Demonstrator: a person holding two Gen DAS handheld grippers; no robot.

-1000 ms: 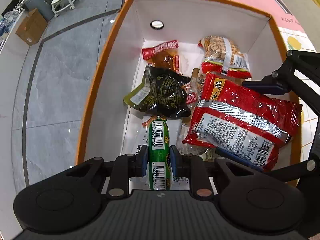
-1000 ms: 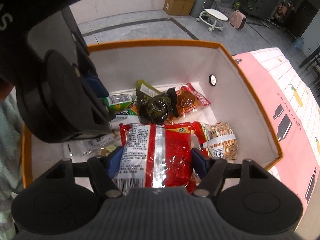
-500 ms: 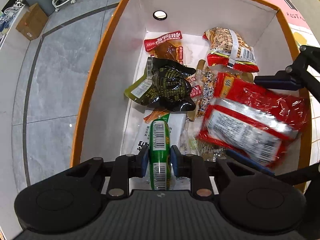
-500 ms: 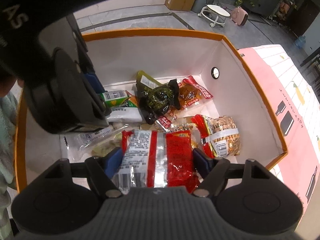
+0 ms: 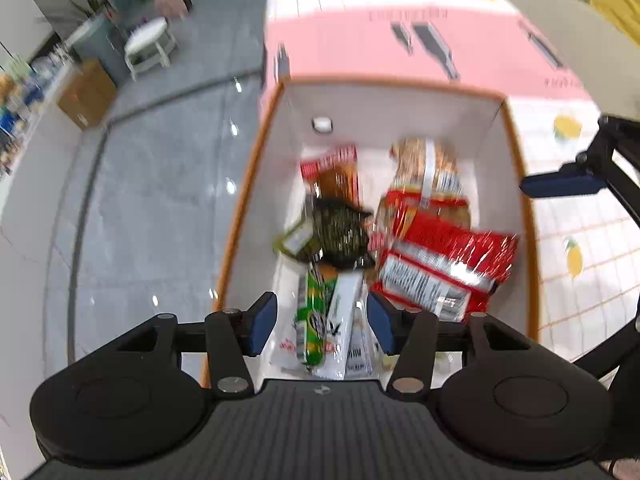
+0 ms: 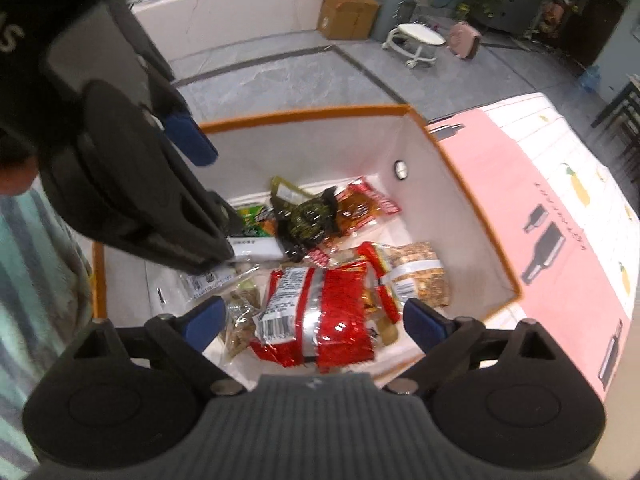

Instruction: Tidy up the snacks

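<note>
A white box with an orange rim (image 5: 240,216) (image 6: 304,113) holds several snack packs. The green tube snack (image 5: 314,312) lies at the near end of the box floor, on a white pack (image 5: 340,320). The big red bag (image 5: 444,268) (image 6: 320,312) lies flat at the right, next to a black-green pack (image 5: 336,232) (image 6: 308,220) and a nut pack (image 5: 430,172) (image 6: 420,276). My left gripper (image 5: 322,322) is open and empty above the green tube. My right gripper (image 6: 314,320) is open and empty above the red bag.
The box stands on a pink and white tablecloth (image 5: 400,44) (image 6: 560,216) at the table's edge. Grey floor (image 5: 140,200) lies beyond, with a cardboard carton (image 6: 347,16) and a white stool (image 6: 418,42). A person in a striped shirt (image 6: 36,280) stands at the left.
Both grippers have opened and lifted back. The green tube dropped from the left one and the red bag from the right one; both now lie in the box.
</note>
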